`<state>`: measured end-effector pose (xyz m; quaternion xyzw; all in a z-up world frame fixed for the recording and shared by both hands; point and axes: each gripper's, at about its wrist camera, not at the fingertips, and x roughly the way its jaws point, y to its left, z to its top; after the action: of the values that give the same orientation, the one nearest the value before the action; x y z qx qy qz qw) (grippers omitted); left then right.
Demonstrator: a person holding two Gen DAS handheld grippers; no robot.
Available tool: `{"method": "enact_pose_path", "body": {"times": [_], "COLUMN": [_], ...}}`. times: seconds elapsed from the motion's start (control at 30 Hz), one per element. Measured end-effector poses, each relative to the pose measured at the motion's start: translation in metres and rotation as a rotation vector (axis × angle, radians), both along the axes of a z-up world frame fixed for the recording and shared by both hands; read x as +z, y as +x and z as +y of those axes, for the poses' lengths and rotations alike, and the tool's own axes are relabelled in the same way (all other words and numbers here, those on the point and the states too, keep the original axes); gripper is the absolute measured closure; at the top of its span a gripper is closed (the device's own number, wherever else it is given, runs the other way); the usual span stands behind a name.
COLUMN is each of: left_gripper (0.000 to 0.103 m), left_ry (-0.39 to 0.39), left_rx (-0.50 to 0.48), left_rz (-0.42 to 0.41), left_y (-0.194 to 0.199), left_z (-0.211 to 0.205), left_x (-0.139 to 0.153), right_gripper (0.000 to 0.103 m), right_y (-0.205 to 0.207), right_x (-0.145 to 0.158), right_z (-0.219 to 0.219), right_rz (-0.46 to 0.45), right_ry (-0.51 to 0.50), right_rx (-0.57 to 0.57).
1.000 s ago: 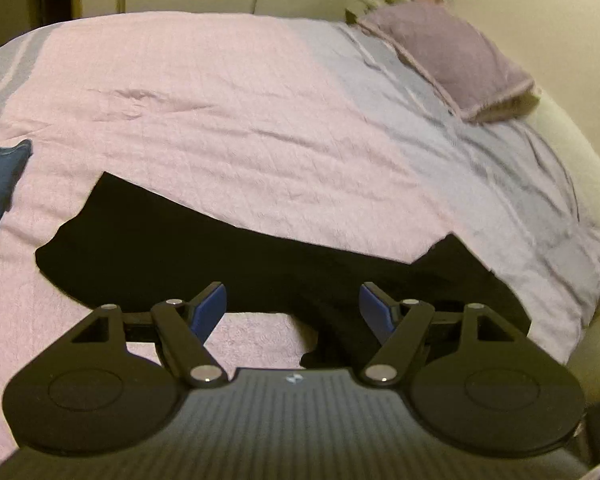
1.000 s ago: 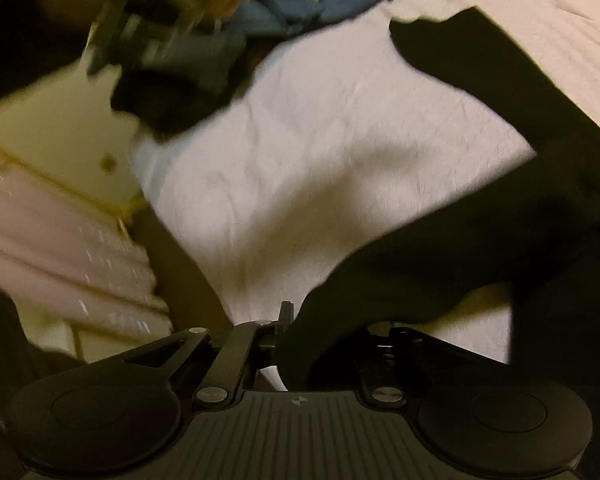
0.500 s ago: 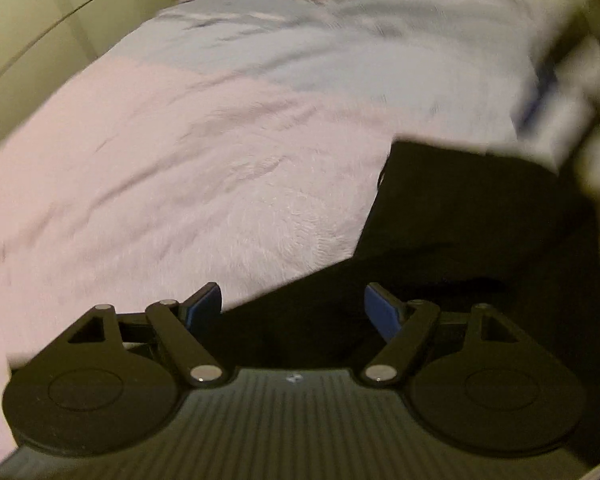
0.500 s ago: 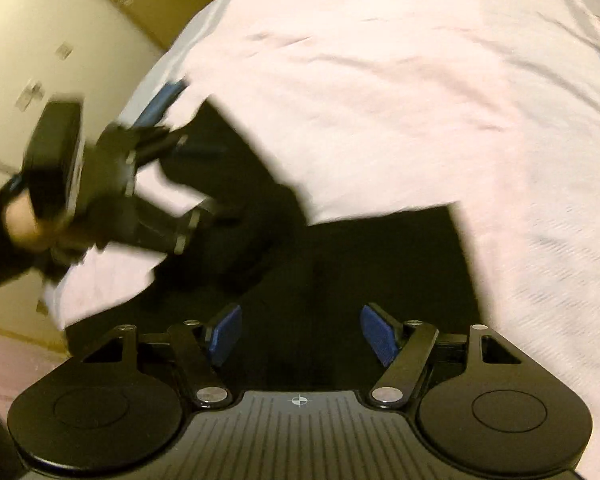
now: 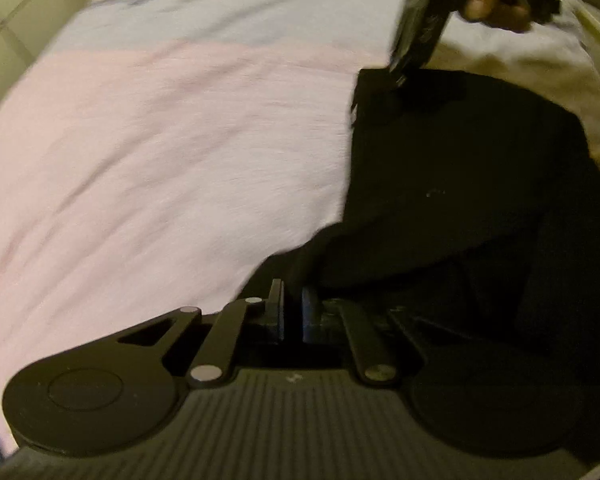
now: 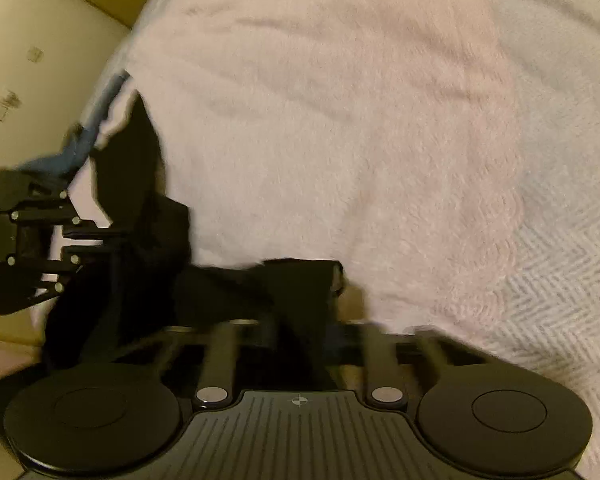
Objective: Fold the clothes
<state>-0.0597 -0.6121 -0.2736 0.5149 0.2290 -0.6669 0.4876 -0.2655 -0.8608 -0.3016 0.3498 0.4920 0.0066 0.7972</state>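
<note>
A black garment (image 5: 460,184) lies on the pink bedspread (image 5: 160,152). My left gripper (image 5: 293,304) is shut on a bunched edge of the garment at its near end. In the right wrist view the same garment (image 6: 148,216) stretches from the left gripper (image 6: 100,242) at the far left to my right gripper (image 6: 300,332), which is shut on its other end. The right gripper also shows in the left wrist view (image 5: 400,76), at the garment's far corner, held by a hand.
A blue garment (image 6: 96,124) lies at the bed's left edge in the right wrist view. A grey herringbone blanket (image 6: 560,280) covers the right side. The beige wall (image 6: 40,60) stands beyond the bed edge.
Both grippers were open half a second ago over the black garment. Now both have closed on it, one at each end, and the cloth is bunched between them.
</note>
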Motion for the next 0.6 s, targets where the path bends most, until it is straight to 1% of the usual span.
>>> {"method": "enact_pose_path", "body": {"times": [0.07,0.1,0.13,0.23,0.33,0.37,0.43,0.47,0.5,0.53,0.57,0.6], "left_gripper": [0.097,0.097,0.097,0.099,0.1,0.1,0.1,0.1,0.099,0.099,0.098,0.098], "left_ry": [-0.023,-0.034,-0.057,-0.131,-0.215,-0.233,-0.244,-0.239,-0.225,-0.193,-0.159,-0.125], "left_rx": [0.068,0.104,0.147,0.281,0.433,0.459,0.497,0.508,0.515,0.53,0.546,0.562], "left_rz": [-0.037,-0.054,-0.088,-0.194,-0.277,-0.299,-0.335,-0.345,-0.345,-0.327,-0.308,-0.288], "left_y": [0.02,0.031,0.04,0.065,0.084,0.084,0.075,0.067,0.059,0.049,0.04,0.031], "left_z": [0.024,0.036,0.048,0.083,0.121,0.135,0.164,0.177,0.189,0.199,0.21,0.221], "left_x": [0.034,0.051,0.07,0.126,0.184,0.199,0.218,0.221,0.221,0.21,0.199,0.188], "right_gripper": [0.098,0.098,0.099,0.099,0.099,0.099,0.099,0.099,0.099,0.099,0.099,0.099], "right_y": [-0.001,0.0,0.001,0.001,-0.014,-0.023,-0.046,-0.06,-0.073,-0.086,-0.1,-0.112], "right_x": [0.04,0.062,0.085,0.16,0.238,0.262,0.298,0.312,0.317,0.32,0.317,0.307], "right_z": [-0.001,-0.003,-0.006,-0.022,-0.029,-0.029,-0.022,-0.014,-0.006,0.003,0.012,0.021], "right_rz": [-0.096,-0.142,-0.18,-0.321,-0.505,-0.565,-0.66,-0.696,-0.707,-0.714,-0.699,-0.665], "right_ry": [-0.024,-0.047,-0.085,-0.215,-0.406,-0.468,-0.556,-0.592,-0.618,-0.642,-0.652,-0.657], "right_rx": [-0.003,-0.001,-0.002,-0.039,-0.085,-0.102,-0.114,-0.104,-0.093,-0.08,-0.061,-0.034]}}
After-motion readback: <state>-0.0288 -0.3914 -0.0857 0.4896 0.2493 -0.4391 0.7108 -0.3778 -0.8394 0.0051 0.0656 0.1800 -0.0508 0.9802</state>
